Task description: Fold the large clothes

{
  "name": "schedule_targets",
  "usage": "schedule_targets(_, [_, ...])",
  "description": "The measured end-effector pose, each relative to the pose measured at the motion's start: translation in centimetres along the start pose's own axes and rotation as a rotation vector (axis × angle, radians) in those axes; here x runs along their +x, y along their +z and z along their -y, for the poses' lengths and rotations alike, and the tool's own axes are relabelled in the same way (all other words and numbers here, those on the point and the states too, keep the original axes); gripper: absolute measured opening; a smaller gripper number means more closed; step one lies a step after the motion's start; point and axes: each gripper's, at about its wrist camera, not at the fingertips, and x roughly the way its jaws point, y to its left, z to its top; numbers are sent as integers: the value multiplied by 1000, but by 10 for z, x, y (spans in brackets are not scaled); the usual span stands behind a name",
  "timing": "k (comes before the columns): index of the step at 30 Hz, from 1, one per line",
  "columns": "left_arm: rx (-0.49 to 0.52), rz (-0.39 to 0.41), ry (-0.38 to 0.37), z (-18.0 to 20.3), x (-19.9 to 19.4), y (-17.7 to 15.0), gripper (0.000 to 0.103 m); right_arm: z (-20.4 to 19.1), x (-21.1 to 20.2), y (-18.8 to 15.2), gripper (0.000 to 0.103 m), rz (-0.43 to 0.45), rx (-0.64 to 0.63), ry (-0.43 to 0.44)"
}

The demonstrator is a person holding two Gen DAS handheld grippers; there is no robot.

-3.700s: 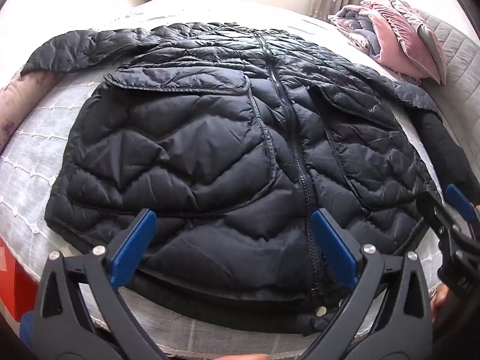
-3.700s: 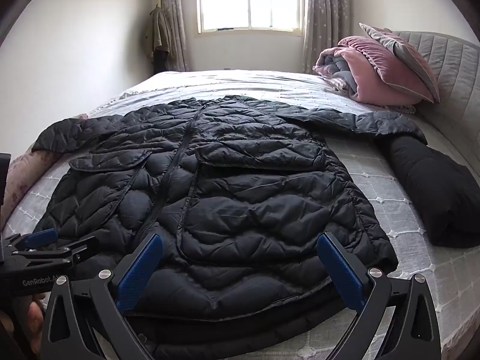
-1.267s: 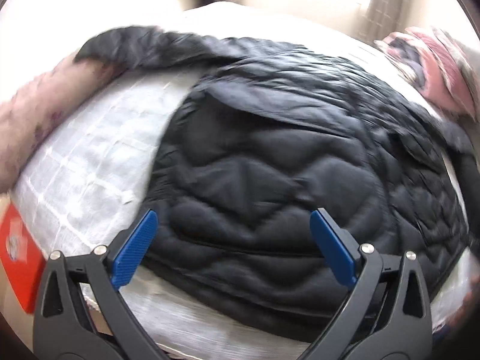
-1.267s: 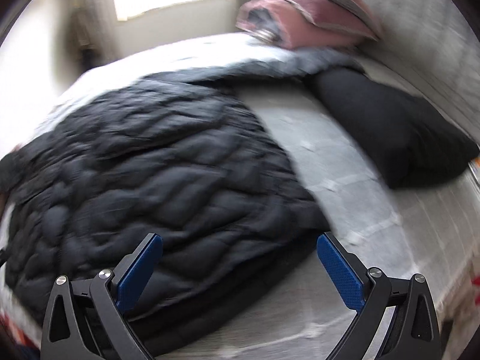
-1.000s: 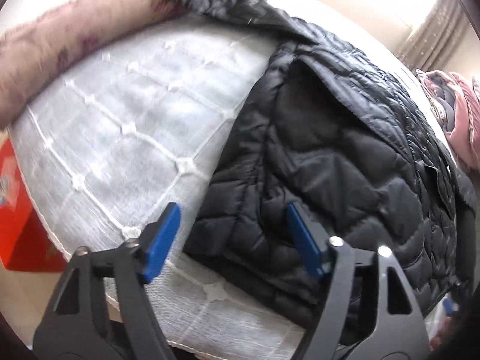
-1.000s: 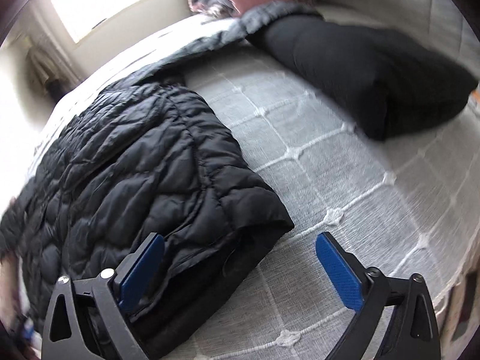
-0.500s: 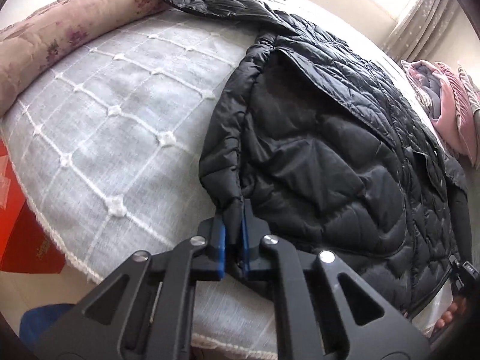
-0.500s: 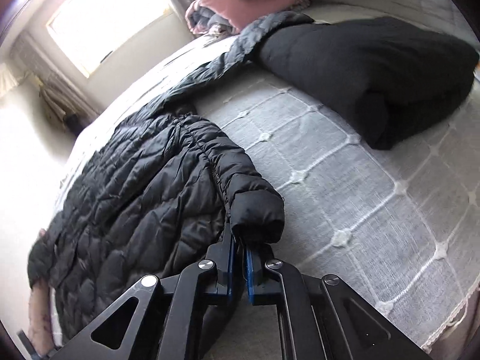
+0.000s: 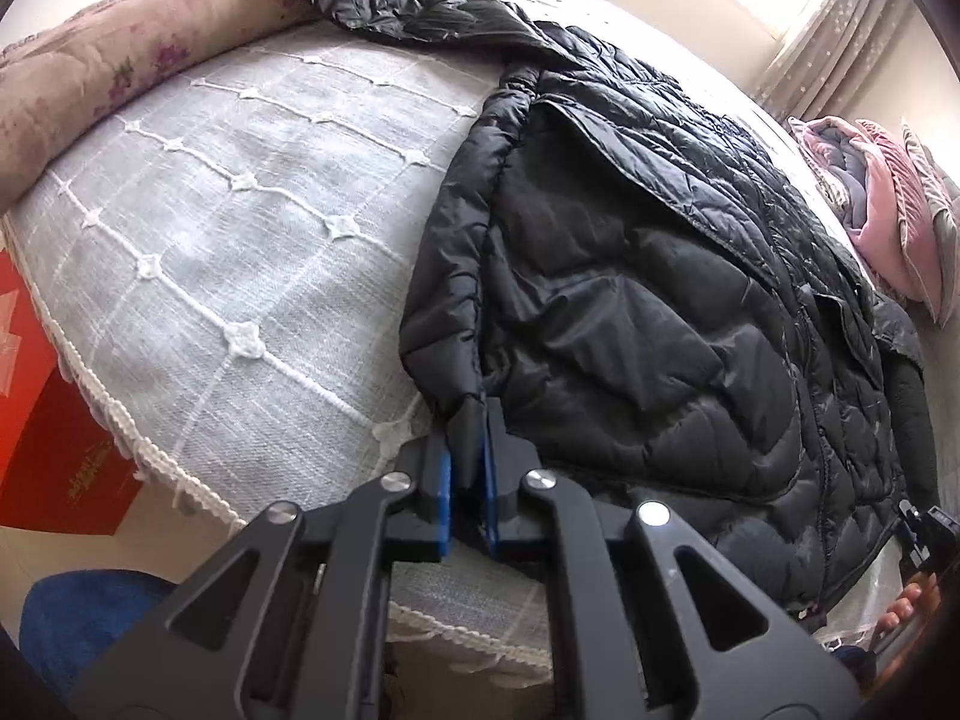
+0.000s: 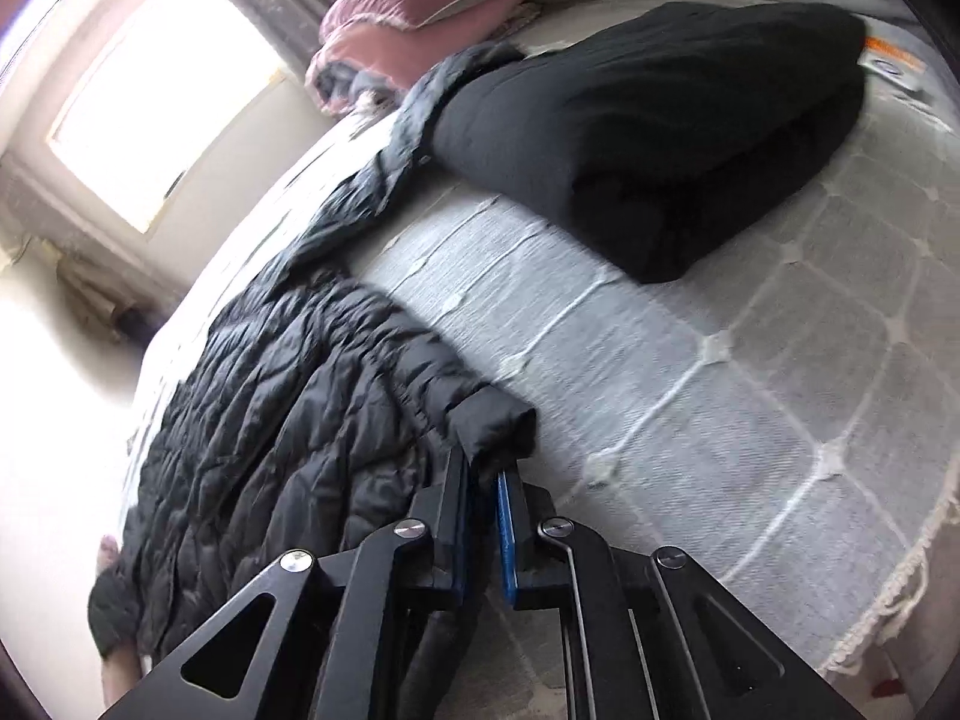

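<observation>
A black quilted puffer jacket [image 9: 630, 300] lies spread front-up on the grey bed cover [image 9: 240, 210]. My left gripper [image 9: 471, 420] is shut on the jacket's near left hem corner, and the fabric bunches up out of the blue pads. In the right wrist view the jacket [image 10: 288, 420] stretches away to the left. My right gripper [image 10: 483, 468] pinches the other hem corner [image 10: 498, 420]; its jaws are opening slightly, with the fabric still between the pads. The right gripper [image 9: 921, 540] also shows at the far edge of the left wrist view.
A folded black bundle [image 10: 660, 120] lies on the bed right of the jacket. Pink bedding [image 10: 420, 0] is piled near the headboard. A floral pink roll [image 9: 90, 78] lies along the left side under one sleeve. A red box [image 9: 42, 420] stands beside the bed.
Both grippers came down to the hem corners and closed on them. The right one has since rolled and lifted its corner a little; the left has hardly moved.
</observation>
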Motion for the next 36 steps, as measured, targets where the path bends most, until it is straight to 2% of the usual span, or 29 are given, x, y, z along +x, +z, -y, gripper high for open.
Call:
schedule_targets(2, [-16, 12, -10, -3, -7, 0, 15, -3, -15, 4, 14, 106, -26, -85])
schedule_targets(3, [-24, 26, -11, -4, -12, -1, 17, -6, -23, 5, 22, 153, -40, -104])
schedule_targets(5, [-44, 58, -20, -7, -24, 0, 22, -10, -34, 7, 30, 210, -50, -82])
schedule_targets(6, [-48, 73, -26, -7, -29, 2, 28, -14, -33, 8, 41, 207, -58, -42])
schedule_targets(7, [-52, 91, -29, -6, -34, 4, 32, -18, -30, 7, 49, 188, -70, -8])
schedule_targets(9, [-46, 117, -37, 1, -40, 10, 48, -36, -11, 4, 50, 78, -112, 106])
schedule_targets(11, [-9, 114, -39, 16, -39, 18, 48, -55, 8, -2, 50, -32, -143, 211])
schedule_targets(13, [20, 111, -48, 31, -36, 24, 49, -71, 22, -2, 50, -103, -139, 290])
schedule_targets(17, [68, 51, -98, 70, -25, 46, 51, -99, 51, 5, 50, -188, -113, 377])
schedule_targets(19, [112, 11, -132, 93, -20, 57, 60, -110, 71, 6, 50, -252, -112, 382])
schedule_targets(21, [180, -34, -133, 122, -12, 73, 62, -121, 95, 10, 50, -317, -115, 376])
schedule_targets(23, [253, -30, -129, 152, 1, 91, 67, -125, 118, 15, 50, -351, -87, 342])
schedule_targets(25, [285, 6, -116, 161, 15, 100, 72, -123, 134, 20, 50, -354, -46, 332])
schedule_targets(27, [327, 38, -69, 163, 40, 100, 72, -120, 140, 21, 50, -345, -15, 344])
schedule_targets(29, [326, -9, 32, 153, 69, 95, 72, -119, 136, 21, 50, -334, -19, 348])
schedule_targets(30, [321, -26, 27, 151, 76, 94, 72, -118, 135, 21, 50, -332, -31, 347])
schedule_targets(32, [318, -17, 8, 150, 75, 93, 72, -122, 137, 26, 48, -318, -47, 353])
schedule_targets(33, [320, -17, 5, 151, 73, 92, 72, -121, 136, 28, 42, -307, -40, 363])
schedule_targets(35, [327, -31, -17, 153, 69, 88, 72, -119, 136, 31, 23, -301, -17, 387])
schedule_targets(36, [326, -39, -25, 151, 69, 87, 72, -117, 136, 30, 9, -309, -5, 403])
